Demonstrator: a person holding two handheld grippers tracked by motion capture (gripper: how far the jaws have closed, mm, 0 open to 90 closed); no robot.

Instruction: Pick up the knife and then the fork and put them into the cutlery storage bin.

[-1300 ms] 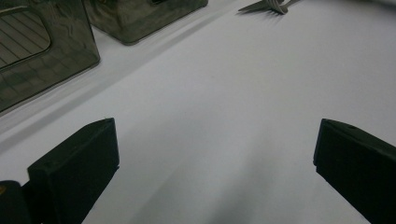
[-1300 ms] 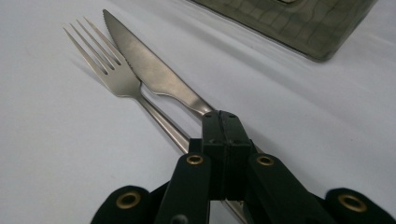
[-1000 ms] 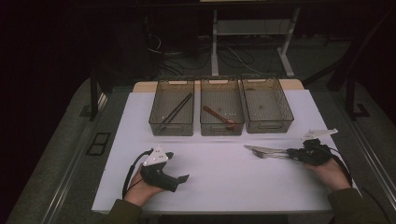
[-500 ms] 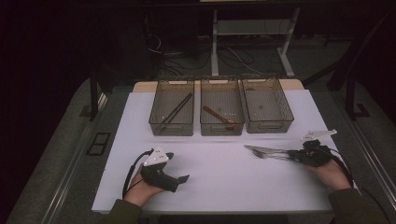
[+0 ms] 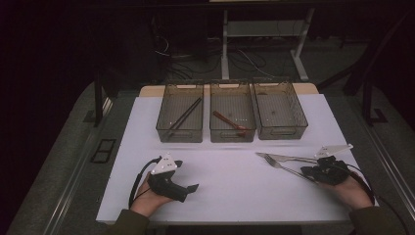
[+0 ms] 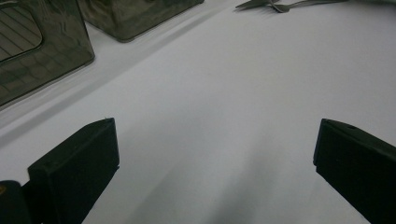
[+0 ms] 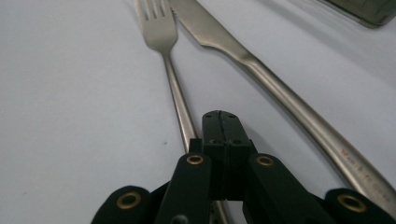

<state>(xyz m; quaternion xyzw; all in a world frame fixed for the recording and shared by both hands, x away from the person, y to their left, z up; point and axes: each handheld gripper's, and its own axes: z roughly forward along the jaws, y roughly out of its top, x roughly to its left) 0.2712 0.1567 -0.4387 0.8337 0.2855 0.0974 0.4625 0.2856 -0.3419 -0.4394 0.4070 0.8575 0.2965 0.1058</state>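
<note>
The right gripper [image 7: 222,122] has its jaws fully closed, pad against pad, and it appears to clamp the handle of the fork [image 7: 161,35], which passes under the jaw tips and reappears below them in the right gripper view; whether the pads truly pinch the metal or merely rest over it cannot be told with certainty. The fork lies flat on the white tabletop [image 5: 230,181], tines pointing away from the gripper, with a table knife [image 7: 261,70] just beside it on its right in that view, the two pieces nearly touching near the tines and diverging toward the handles. In the high view both utensils extend leftward from the right gripper [image 5: 313,171], in front of the right-hand bin [image 5: 297,117] of three clear plastic bins. To perform the lift well, judge the grip first: it sits far back on the handle, so the tines will tend to sag; raise slowly, keep the wrist level, and confirm that the knife stays on the tabletop. The likely destination is the right-hand bin, since the left bin [image 5: 164,128] holds dark chopsticks [image 5: 185,117] and the middle bin [image 5: 215,131] a brown utensil [image 5: 229,122]. The left gripper [image 6: 212,154] rests at the near left with jaws wide apart, holding nothing.
</note>
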